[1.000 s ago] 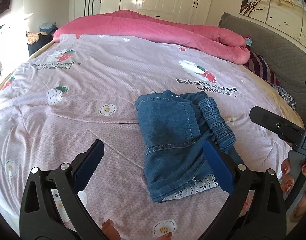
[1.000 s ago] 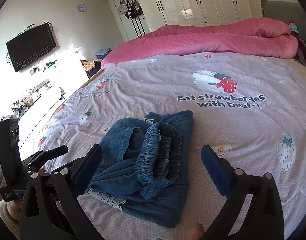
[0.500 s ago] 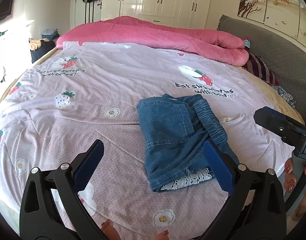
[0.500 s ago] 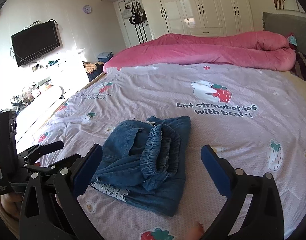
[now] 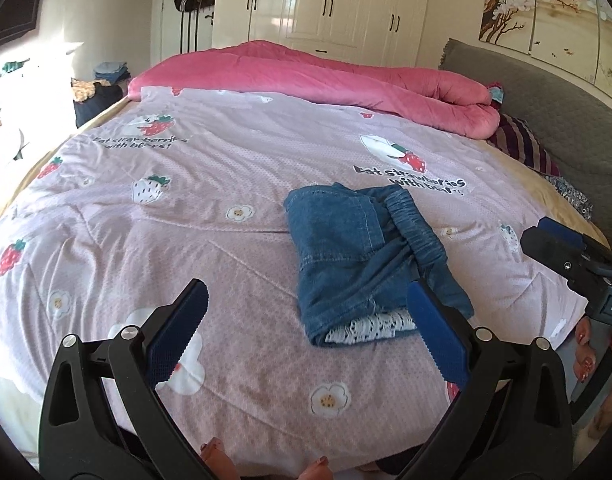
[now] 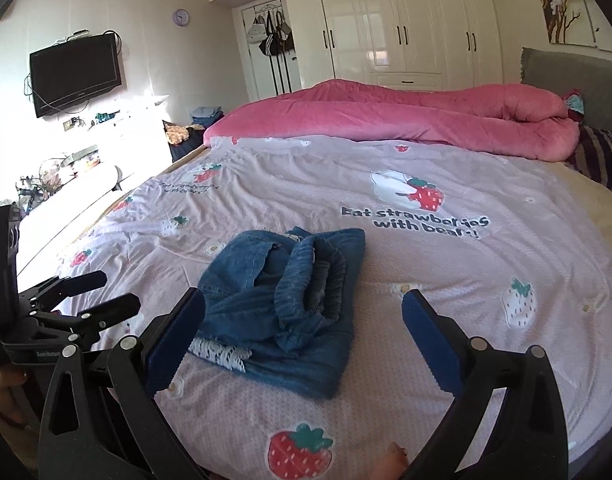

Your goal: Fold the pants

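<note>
My pants (image 5: 362, 256) lie folded in a compact bundle on the bed (image 5: 194, 240), lace hem peeking out nearest me. Both my left fingers (image 5: 306, 332) and right fingers (image 6: 302, 336) hang spread and empty above the bed's near edge, clear of the denim so the fold sits undisturbed.

You have open bed (image 5: 186, 240) all round the pants (image 5: 358, 256), which lie near its front edge. Only the pink quilt (image 5: 326, 76) along the far edge and the pillow (image 5: 522, 144) at the far right corner block passage.
</note>
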{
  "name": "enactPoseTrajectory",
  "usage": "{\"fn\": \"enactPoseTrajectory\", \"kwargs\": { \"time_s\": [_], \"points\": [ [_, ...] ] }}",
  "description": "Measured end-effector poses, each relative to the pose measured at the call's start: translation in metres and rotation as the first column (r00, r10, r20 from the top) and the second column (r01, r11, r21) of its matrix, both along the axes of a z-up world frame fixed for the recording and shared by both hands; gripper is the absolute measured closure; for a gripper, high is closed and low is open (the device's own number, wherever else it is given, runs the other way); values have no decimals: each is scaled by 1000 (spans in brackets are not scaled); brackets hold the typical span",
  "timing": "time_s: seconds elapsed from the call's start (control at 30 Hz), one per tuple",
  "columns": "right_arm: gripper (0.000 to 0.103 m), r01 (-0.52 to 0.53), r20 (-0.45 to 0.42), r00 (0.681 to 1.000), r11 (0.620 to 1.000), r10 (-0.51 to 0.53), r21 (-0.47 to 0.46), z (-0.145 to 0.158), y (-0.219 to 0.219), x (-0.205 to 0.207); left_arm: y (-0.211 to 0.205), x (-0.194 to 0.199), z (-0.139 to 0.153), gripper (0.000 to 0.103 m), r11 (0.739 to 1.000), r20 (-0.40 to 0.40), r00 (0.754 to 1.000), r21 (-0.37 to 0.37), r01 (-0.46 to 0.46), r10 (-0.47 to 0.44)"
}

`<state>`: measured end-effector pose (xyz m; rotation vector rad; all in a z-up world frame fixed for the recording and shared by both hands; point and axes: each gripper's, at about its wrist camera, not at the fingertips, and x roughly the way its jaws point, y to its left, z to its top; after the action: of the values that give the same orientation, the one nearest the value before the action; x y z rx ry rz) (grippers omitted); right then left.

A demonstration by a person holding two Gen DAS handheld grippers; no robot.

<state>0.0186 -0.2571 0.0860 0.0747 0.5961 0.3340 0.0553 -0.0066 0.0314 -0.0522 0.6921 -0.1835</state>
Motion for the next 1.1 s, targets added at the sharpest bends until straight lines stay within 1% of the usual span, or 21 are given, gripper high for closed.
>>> {"fn": "enactPoseTrajectory", "kwargs": {
  "time_s": [0.1, 0.3, 0.37, 0.5, 0.67, 0.8, 0.93, 1.1],
  "points": [
    [5, 3, -3, 1000, 1000, -3, 18, -4, -2, -9, 1, -10, -5, 10, 1000, -7, 1000, -3, -1, 1],
    [5, 12, -5, 1000, 1000, -12, -14, -18, -2, -24, -4, -27, -23, 10, 1000, -28, 1000, 28, 8, -7],
    [5, 14, -13, 1000, 1000, -14, -24, -25, -2, -29, -2, -32, -31, 10, 1000, -42, 999, 11, 2, -2],
    [5, 17, -30, 999, 1000, -18, -19, -39, -3, -36, -2, -40, -42, 10, 1000, -44, 999, 9, -15, 16],
    [5, 21, -41, 999, 999, -23, -32, -51, -4, -43, -2, -46, -51, 10, 1000, -56, 998, -11, -17, 17],
    [5, 37, -52, 998, 999, -39, -36, -57, -8, -42, -4, -47, -61, 10, 1000, -85, 996, -14, -11, 10],
    [5, 44, -62, 997, 998, -46, -37, -61, -9, -41, -2, -46, -64, 10, 1000, -88, 996, -8, -15, 14],
    [5, 37, -70, 997, 998, -40, -42, -64, -7, -40, 0, -48, -63, 10, 1000, -72, 997, 0, -24, 24]
  ]
}}
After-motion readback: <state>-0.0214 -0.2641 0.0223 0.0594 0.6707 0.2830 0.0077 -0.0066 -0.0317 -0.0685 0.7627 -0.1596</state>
